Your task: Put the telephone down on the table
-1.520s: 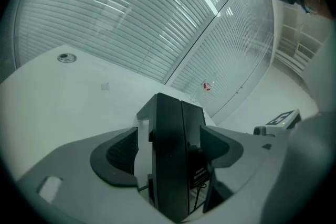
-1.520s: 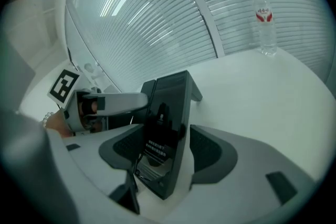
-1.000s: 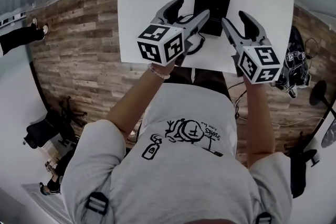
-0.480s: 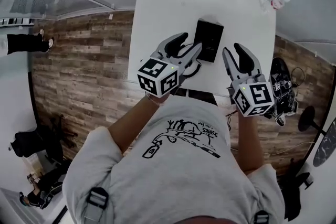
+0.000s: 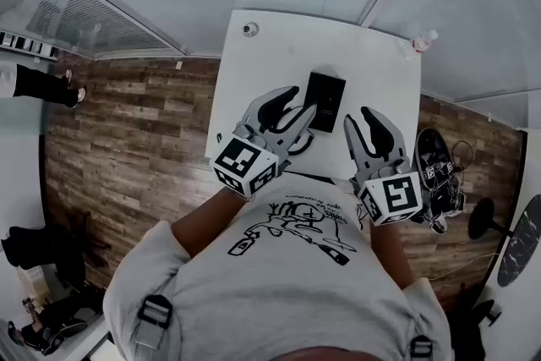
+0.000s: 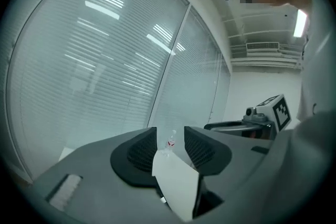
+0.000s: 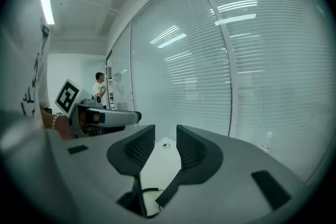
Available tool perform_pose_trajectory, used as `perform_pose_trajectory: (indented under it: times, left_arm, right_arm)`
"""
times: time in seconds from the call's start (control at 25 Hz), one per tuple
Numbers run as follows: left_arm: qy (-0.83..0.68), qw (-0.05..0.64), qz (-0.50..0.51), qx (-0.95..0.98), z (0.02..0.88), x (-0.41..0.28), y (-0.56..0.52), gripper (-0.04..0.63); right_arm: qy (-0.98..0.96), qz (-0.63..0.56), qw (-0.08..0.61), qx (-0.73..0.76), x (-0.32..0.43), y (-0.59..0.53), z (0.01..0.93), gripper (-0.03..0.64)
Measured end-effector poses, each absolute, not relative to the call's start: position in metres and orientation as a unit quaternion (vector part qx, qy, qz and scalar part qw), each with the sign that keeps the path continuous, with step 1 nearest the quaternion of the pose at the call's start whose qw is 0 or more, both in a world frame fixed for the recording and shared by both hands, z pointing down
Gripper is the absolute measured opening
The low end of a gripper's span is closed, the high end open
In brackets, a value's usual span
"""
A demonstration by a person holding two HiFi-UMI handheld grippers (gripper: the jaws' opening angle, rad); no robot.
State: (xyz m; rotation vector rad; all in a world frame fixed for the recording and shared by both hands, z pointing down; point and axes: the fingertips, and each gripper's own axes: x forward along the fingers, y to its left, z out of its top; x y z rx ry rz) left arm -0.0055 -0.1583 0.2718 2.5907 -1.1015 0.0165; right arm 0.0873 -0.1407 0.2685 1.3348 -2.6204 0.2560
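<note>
The black telephone point(image 5: 325, 100) lay flat on the white desk point(image 5: 270, 63), near its front edge, with its dark cord point(image 5: 301, 144) curling off at the near left. Neither gripper touched it. The left gripper point(image 5: 301, 103) was held above the desk just left of the telephone. Its jaws were closing, a narrow gap remaining, with nothing between them. The right gripper point(image 5: 362, 119) hung just right of the telephone, and its jaws were likewise closing on empty air. A small plastic bottle point(image 5: 423, 41) stood at the desk's far right corner and a small round fitting point(image 5: 248, 29) sat at the far left. Wood-plank floor point(image 5: 127, 123) lay around the desk.
</note>
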Motion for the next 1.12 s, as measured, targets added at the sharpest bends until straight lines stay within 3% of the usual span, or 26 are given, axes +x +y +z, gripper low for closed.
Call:
perform_pose_trajectory:
  times: [0.28,1.12]
  left_arm:
    - [-0.404,0.090,0.002,0.910,0.235,-0.013,-0.139,0.138]
    - [-0.410,0.084,0.013,0.908,0.235,-0.015,-0.140,0.132]
  right_arm:
    - [-0.885,0.041,0.087,0.456,0.081,-0.121,0.235,0.097]
    - [-0.870,0.026,0.088,0.484,0.098,-0.125,0.229,0.092]
